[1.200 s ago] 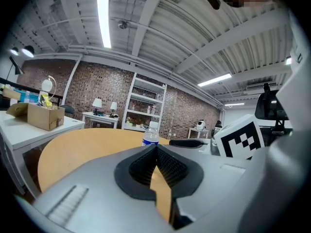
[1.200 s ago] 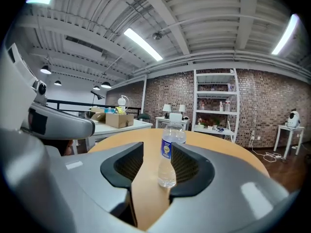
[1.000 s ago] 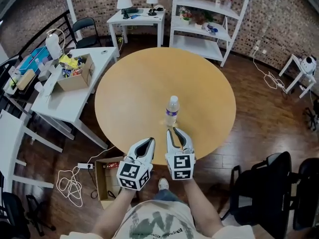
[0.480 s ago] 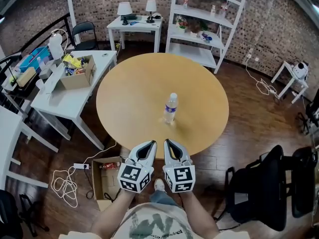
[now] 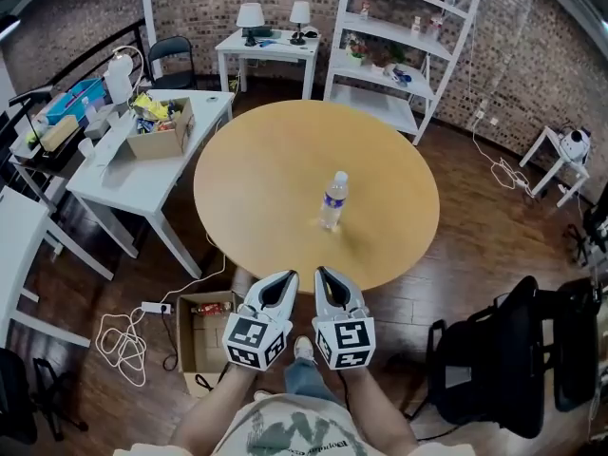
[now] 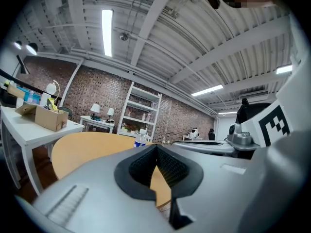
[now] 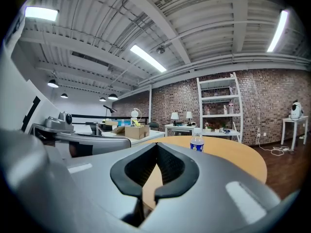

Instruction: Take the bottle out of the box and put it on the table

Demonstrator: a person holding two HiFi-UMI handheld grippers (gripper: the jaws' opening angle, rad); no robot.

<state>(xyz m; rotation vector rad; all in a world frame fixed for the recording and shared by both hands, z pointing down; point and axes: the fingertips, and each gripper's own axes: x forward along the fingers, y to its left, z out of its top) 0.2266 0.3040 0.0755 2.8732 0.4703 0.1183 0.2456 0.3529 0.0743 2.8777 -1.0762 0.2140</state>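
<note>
On a round wooden table (image 5: 256, 160) at centre frame, the bottle (image 5: 332, 200) stands upright. At lower centre, the left gripper (image 5: 283, 279) and right gripper (image 5: 325, 275) are closed and empty.

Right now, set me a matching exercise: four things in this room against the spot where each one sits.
Things:
1. water bottle
2. pair of table lamps
3. nearly empty cardboard box
4. cardboard box full of packets

Places:
A. on the wooden floor, below the near edge of the round table
B. upright on the round wooden table
C. on the long white desk at the left
D. on the small white table by the brick wall

Pairs: 1-B, 2-D, 3-A, 4-C
</note>
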